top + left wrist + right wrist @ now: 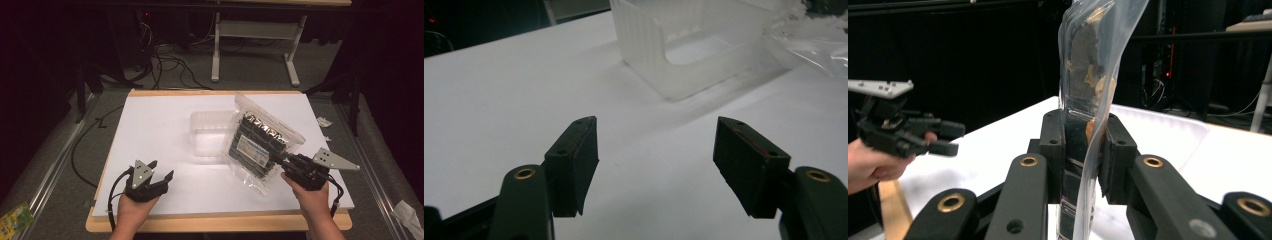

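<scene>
The right hand-held gripper (282, 162) is clamped on the lower edge of a clear plastic bag (260, 142), holding it up off the white worktop (160, 130) at a slant, its top tipped away from the person. The bag is a transparent zip-type pouch with a crinkled, glossy skin that catches the light along its upper edge. Inside sits a stack of dark, flat pieces packed in rows, with a pale label across the lower half; what the pieces are cannot be told. In the right gripper view the bag (1093, 75) rises straight up between the two black jaws, which pinch it from both sides with only the thin plastic and its dark contents between the pads.

Just behind and to the left of the bag stands a translucent plastic container (210, 132), open at the top, its ribbed wall (644, 40) plain in the left gripper view, with a corner of the bag (814, 50) beside it.

The left hand-held gripper (161, 170) is near the front left of the worktop, well apart from the bag. Its jaws stand wide open with nothing between them but bare worktop.
</scene>
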`<control>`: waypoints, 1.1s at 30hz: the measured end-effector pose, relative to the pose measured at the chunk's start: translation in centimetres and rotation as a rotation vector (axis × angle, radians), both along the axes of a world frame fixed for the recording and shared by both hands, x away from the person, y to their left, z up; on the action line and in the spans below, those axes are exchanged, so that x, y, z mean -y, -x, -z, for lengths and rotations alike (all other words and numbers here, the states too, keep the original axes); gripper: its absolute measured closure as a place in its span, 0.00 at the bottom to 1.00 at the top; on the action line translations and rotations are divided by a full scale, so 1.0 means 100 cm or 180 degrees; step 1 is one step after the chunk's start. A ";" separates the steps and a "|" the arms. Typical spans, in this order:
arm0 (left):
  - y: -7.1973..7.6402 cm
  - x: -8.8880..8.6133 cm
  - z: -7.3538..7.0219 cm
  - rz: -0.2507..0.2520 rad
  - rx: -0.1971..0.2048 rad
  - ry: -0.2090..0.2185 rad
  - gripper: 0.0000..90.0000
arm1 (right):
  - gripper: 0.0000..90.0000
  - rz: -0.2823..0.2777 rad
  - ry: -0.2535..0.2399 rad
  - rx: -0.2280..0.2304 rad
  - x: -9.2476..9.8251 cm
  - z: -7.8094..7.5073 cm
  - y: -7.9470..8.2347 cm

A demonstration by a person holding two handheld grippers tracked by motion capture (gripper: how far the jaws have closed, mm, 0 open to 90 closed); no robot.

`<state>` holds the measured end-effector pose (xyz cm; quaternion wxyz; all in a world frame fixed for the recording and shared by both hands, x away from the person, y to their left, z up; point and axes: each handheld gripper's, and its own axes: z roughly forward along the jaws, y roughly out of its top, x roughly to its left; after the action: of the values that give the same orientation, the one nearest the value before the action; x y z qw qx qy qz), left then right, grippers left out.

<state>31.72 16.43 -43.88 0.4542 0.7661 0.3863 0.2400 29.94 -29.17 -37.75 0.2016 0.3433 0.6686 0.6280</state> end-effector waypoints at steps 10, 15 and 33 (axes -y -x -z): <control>0.003 -0.008 -0.001 0.0096 0.0135 0.0104 0.38 | 0.85 0.0117 0.0035 0.0119 -0.024 -0.019 -0.027; 0.002 -0.011 -0.001 0.0103 0.0103 0.0145 0.38 | 0.85 0.0194 0.0046 0.0154 -0.032 -0.027 -0.045; 0.000 -0.008 0.000 0.0229 0.0085 0.0064 0.39 | 0.85 0.0258 0.0263 0.0171 -0.065 -0.037 -0.107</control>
<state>31.76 17.27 -43.86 0.4753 0.7716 0.3548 0.2299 40.60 -22.68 -34.10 0.2587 0.3446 0.6738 0.6002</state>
